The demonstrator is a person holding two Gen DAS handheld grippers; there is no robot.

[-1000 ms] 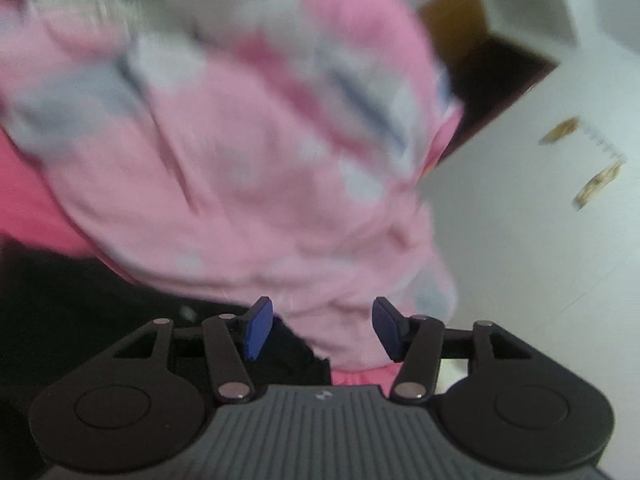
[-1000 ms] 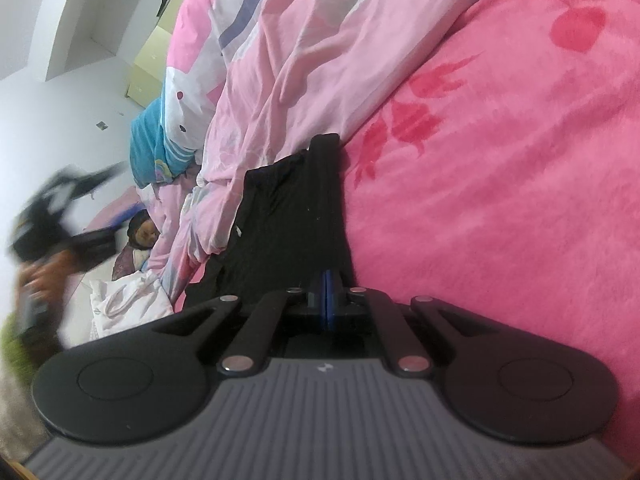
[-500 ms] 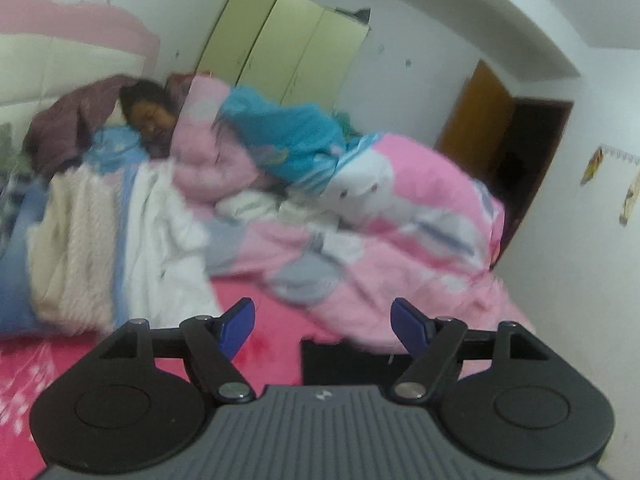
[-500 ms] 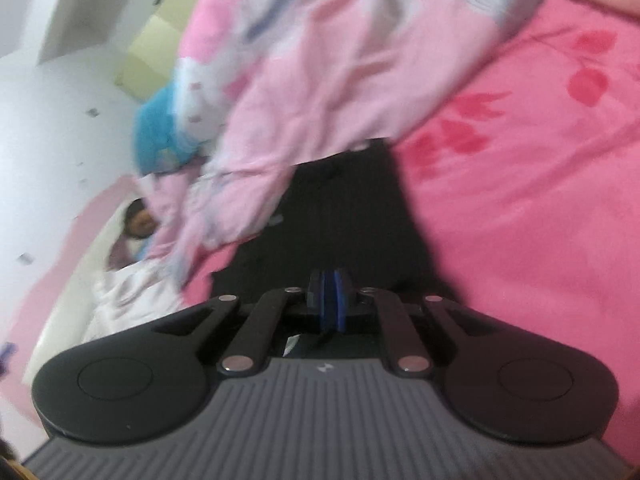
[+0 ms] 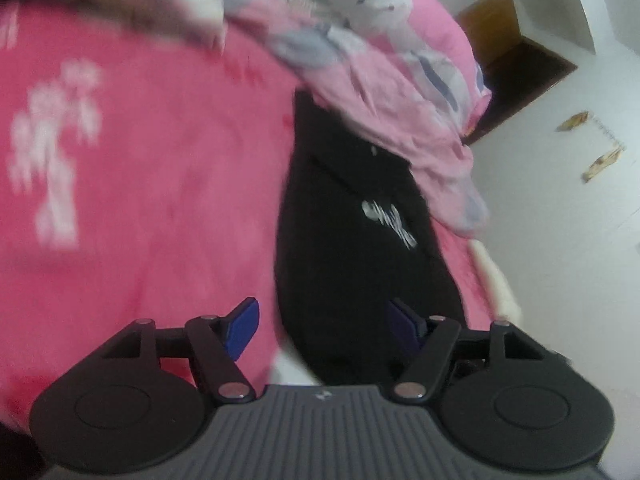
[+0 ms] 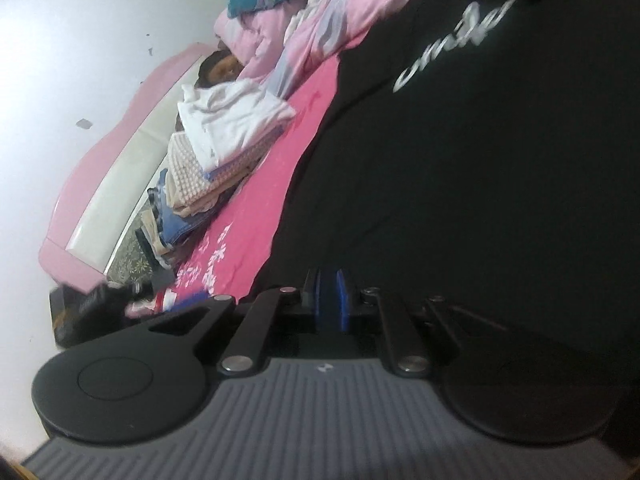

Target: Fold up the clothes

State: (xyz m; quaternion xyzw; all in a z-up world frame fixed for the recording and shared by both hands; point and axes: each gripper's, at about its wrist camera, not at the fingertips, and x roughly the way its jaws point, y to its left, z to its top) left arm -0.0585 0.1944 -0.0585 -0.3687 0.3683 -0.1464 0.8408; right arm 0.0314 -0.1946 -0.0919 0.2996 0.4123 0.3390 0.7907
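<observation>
Pink plush bedspread [image 5: 140,184] carries a long black garment [image 5: 352,240] beside the crumpled pale-pink quilt [image 5: 404,92]. Left tongs [image 5: 322,326] gape around its near end, jaws closing, pads not pressing. Right tongs [image 6: 331,300], opening slightly, grip nothing visible beside the black cloth.

One black garment [image 5: 352,240], one pink quilt [image 5: 400,92], one stack of folded clothes [image 6: 224,148], two grippers [image 5: 320,326] [image 6: 330,300].
</observation>
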